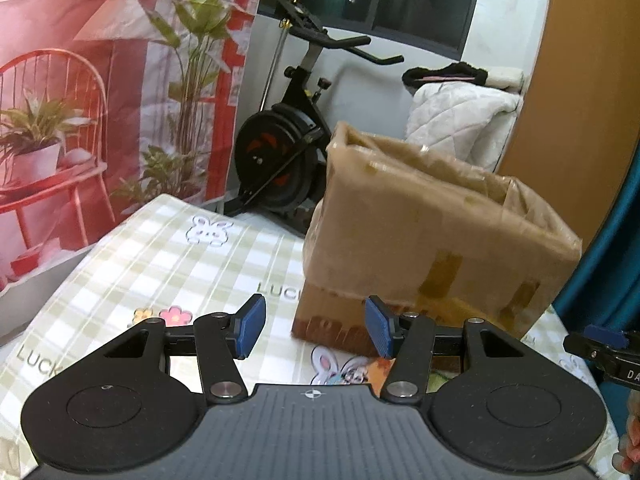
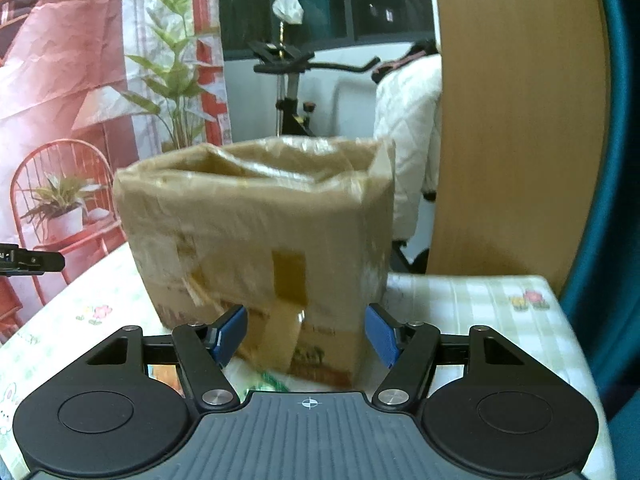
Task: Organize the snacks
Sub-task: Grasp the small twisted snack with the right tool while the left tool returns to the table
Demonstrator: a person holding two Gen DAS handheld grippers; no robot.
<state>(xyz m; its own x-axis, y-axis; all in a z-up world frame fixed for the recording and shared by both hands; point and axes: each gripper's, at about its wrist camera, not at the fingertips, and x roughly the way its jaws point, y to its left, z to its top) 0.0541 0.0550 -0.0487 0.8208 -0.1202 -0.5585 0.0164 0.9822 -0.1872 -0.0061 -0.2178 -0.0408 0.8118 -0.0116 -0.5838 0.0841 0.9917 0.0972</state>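
Note:
A tall cardboard box [image 1: 420, 232] lined with a clear plastic bag stands open-topped on the checked tablecloth [image 1: 168, 256]. My left gripper [image 1: 315, 330] hovers just before the box's near left corner, open, with nothing between its blue pads [image 1: 252, 328]. The right wrist view shows the same box [image 2: 260, 232] straight ahead, blurred. My right gripper [image 2: 305, 334] is open in front of the box's lower face and holds nothing. A green-and-white packet [image 2: 272, 382] lies on the cloth at the box's foot, mostly hidden. The box's inside is not visible.
An exercise bike [image 1: 288, 148] stands behind the table, with a white quilt [image 1: 460, 120] beside it. A wooden panel [image 2: 512, 120] and teal curtain [image 2: 600, 240] rise on the right. A red printed backdrop [image 1: 80, 100] hangs on the left. Each gripper's tip shows at the other view's edge.

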